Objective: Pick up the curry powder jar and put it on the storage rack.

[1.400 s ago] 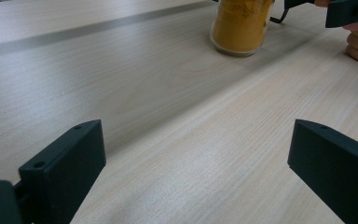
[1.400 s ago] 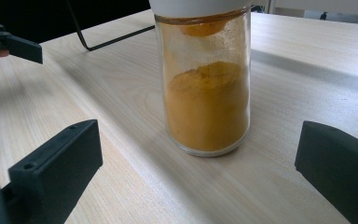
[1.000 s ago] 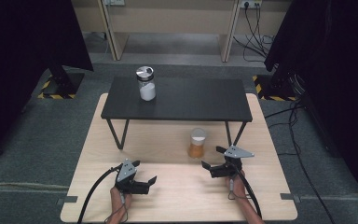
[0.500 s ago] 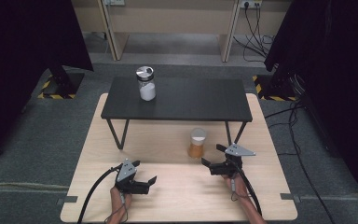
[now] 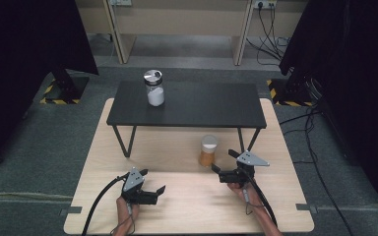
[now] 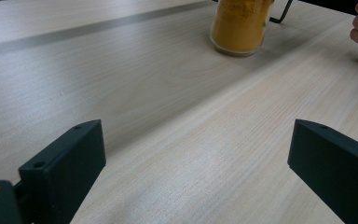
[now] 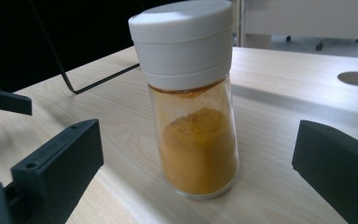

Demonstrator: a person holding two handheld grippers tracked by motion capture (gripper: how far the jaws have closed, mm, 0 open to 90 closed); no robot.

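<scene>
Right gripper spread wide, empty, lined up on the orange spice jar, which stands upright on the wooden table, right of centre. Jar should be centred between jaws, gripped on glass below the white lid. Left gripper also wide, idle near-left.

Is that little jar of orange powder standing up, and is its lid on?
Yes. The jar of orange powder stands upright on the wooden table, its white lid shut on top, powder settled at the bottom.
</scene>
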